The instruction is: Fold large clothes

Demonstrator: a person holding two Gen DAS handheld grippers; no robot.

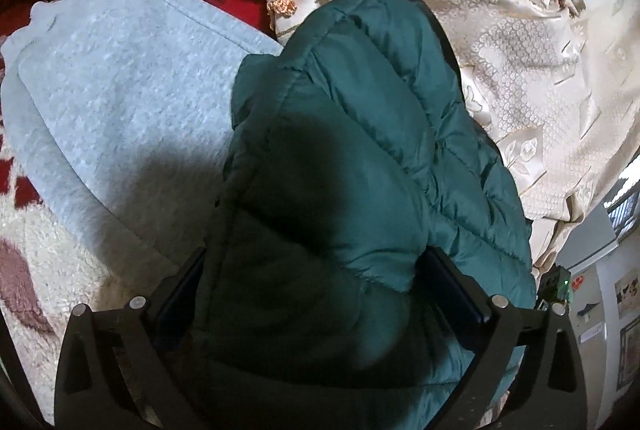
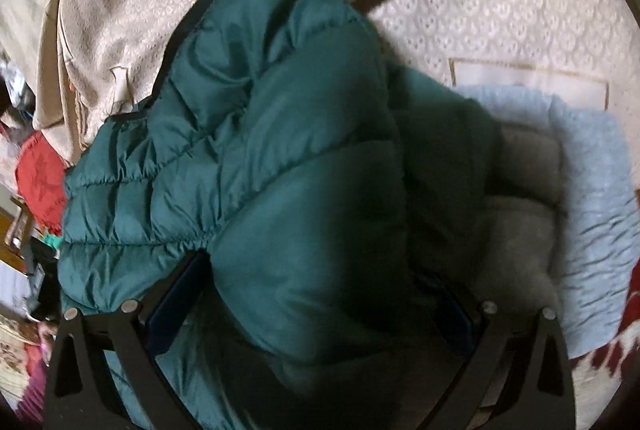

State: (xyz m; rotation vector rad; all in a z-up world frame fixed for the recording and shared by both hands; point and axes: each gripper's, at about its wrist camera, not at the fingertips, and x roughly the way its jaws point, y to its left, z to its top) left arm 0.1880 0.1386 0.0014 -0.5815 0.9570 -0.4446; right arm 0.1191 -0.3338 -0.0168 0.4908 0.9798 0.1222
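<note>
Teal quilted nylon fills both wrist views: a puffy jacket [image 1: 340, 190] bulges up between the fingers of the left tongs [image 1: 316, 294] and the right tongs [image 2: 316, 294], each clenched on a thick bunch of it, probably so both ends lift together for a fold. Just beyond the jacket a pale grey fleece garment [image 1: 120, 78] lies flat, and farther off past the jacket spreads a cream patterned bedspread [image 1: 540, 78].

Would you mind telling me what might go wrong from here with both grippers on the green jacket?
The puffy green jacket bulges thickly between the left gripper and right gripper, so its slick shell may slip free. Hanging over the grey folded garment, it could drag that out of shape.
</note>
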